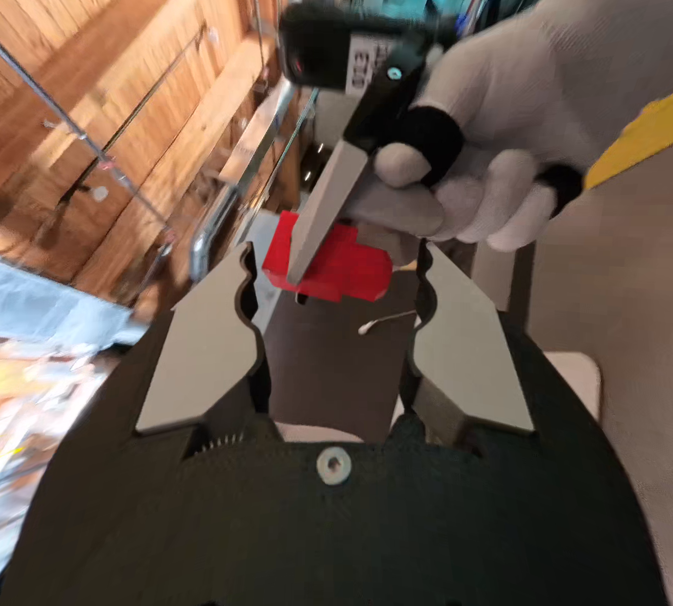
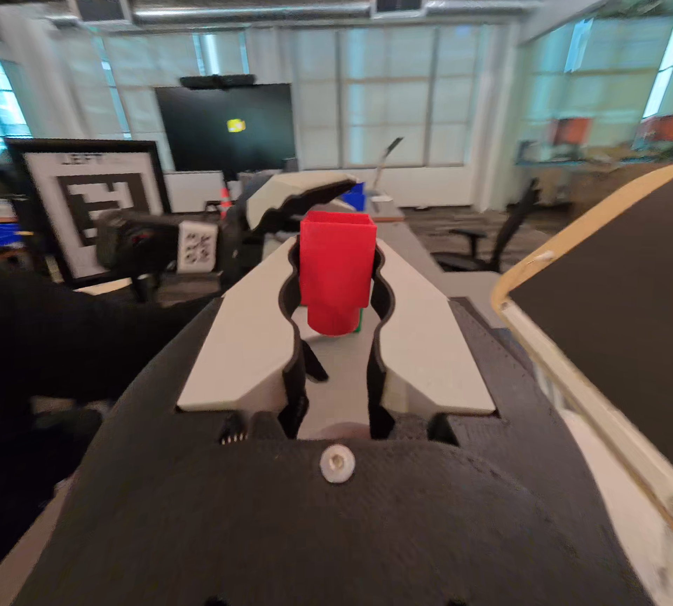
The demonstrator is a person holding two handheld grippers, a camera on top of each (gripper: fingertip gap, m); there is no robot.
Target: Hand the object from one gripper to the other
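A red block (image 2: pixel 337 260), square on top with a rounder lower end, is clamped upright between the fingers of my right gripper (image 2: pixel 337 246), which is shut on it. In the left wrist view the red block (image 1: pixel 338 268) sits just past and between the tips of my left gripper (image 1: pixel 337 249), whose jaws stand wide open and empty. One right gripper finger (image 1: pixel 320 217) crosses the block's front, held by a white-gloved hand (image 1: pixel 510 115). In the right wrist view one left gripper finger (image 2: pixel 291 191) arches over just behind the block. I cannot tell whether it touches the block.
A dark board with a pale wooden rim (image 2: pixel 601 297) stands close on the right. A grey desk (image 2: pixel 411 253) runs ahead, with an office chair (image 2: pixel 510 235) beyond. A framed black-and-white marker board (image 2: pixel 91 206) and a dark screen (image 2: pixel 225 125) stand at left. A small white swab (image 1: pixel 386 320) lies below.
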